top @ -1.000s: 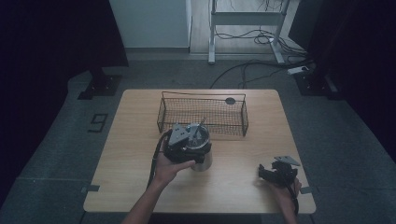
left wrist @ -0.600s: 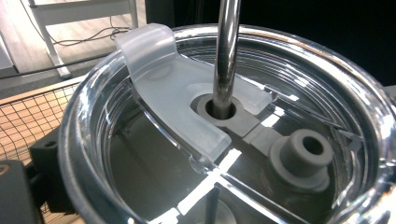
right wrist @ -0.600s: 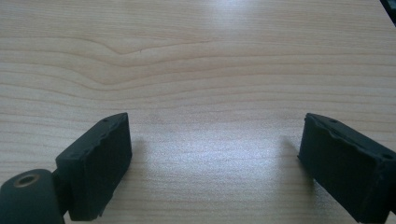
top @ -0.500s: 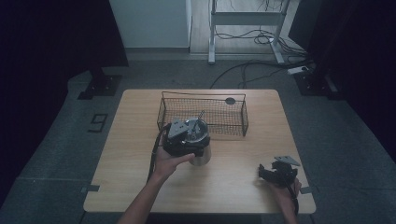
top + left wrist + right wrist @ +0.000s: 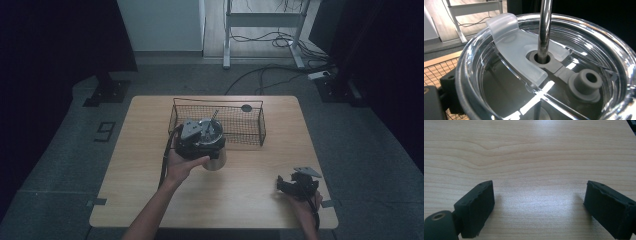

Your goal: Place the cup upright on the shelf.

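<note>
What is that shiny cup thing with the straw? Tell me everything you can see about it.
The tumbler looks like brushed metal, with a clear plastic lid on top. The lid has a frosted sliding tab, a grey grommet holding a metal straw, and a second grey plug beside it. It stands about upright at the table's middle, just in front of the wire basket. The left gripper sits over its top; whether the tumbler rests on the wood is unclear.

We see a light wooden table [image 5: 145, 200] on grey floor, and on its far half a black wire basket [image 5: 250, 131]. Behind stand a white metal frame [image 5: 260, 20], loose cables [image 5: 260, 82] and a power strip [image 5: 318, 75].
</note>
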A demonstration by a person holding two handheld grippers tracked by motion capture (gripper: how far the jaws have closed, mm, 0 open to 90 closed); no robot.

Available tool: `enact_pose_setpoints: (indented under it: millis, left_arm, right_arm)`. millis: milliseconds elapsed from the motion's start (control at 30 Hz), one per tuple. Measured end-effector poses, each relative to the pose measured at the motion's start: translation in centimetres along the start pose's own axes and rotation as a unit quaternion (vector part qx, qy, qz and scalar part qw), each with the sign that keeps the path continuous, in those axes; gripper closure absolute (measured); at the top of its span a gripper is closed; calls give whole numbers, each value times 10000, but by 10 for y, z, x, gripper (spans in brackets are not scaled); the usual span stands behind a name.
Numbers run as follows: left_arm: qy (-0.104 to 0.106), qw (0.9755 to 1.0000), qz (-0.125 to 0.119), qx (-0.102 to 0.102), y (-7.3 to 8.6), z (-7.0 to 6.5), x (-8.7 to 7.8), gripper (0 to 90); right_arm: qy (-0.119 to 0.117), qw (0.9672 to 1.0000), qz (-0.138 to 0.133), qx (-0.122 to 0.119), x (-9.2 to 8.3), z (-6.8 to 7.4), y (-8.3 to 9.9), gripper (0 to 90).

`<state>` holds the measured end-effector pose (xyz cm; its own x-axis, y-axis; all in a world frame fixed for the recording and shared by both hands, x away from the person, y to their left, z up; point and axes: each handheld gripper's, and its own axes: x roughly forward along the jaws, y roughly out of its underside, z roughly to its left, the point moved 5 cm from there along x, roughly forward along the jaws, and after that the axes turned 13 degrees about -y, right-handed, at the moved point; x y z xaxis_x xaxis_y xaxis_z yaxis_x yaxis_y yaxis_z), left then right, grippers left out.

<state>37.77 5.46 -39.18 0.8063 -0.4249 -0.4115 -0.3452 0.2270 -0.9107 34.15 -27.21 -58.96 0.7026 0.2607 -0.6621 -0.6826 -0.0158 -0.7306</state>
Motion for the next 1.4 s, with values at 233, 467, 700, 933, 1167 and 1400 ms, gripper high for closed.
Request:
enact_pose_setpoints:
  millis: [233,467,700,933,1167,1400]
  left_arm:
    - [-43,10000,16,10,-7,1,6,41]
    - [-10,9999,66,-105,-9,4,15,41]
    - [-105,9999,93,-97,-11,7,25,41]
    - [-146,9998,81,-103,-17,9,29,41]
    - [-212,9997,84,-93,-22,13,33,41]
    - [-292,9994,104,-160,-26,15,42,41]
  right_arm:
    - [1,10000,4,-6,0,0,0,92]
    - [7,10000,-2,0,0,0,0,92]
    - [12,10000,-3,-6,0,-1,0,92]
    - [11,10000,-12,-5,0,-1,0,92]
    - [13,10000,-11,-5,0,-1,0,92]
    - [31,10000,-26,4,1,-1,-1,92]
